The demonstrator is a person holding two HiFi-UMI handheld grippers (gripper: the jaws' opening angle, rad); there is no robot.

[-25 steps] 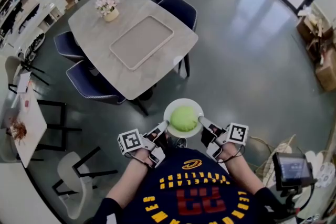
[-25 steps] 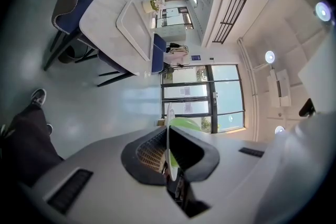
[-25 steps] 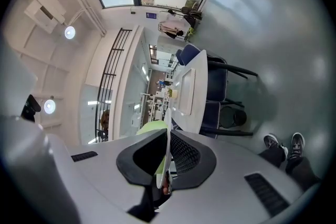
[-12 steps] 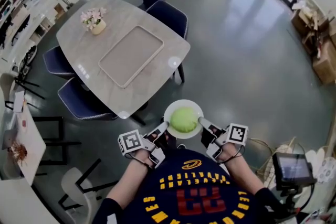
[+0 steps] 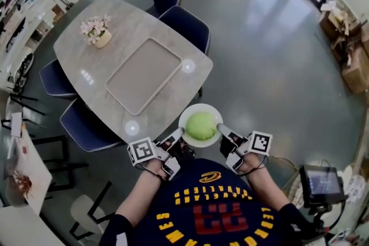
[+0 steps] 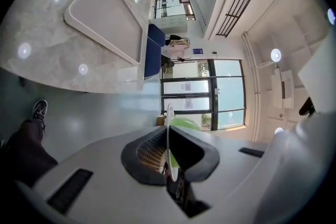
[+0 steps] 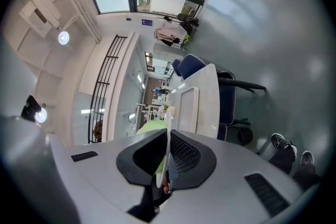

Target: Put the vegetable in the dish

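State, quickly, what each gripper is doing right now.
Left gripper: shut on the white plate's left rim.
Right gripper: shut on its right rim; a round green vegetable lies on the plate.

The left forearm (image 5: 138, 196) and the right forearm (image 5: 270, 188) reach forward from the chest and angle inward, with both grippers level and close together. The left gripper (image 5: 177, 135) has its jaws pressed onto one edge of the dish (image 5: 188, 113). The right gripper (image 5: 221, 128) pinches the opposite edge the same way.
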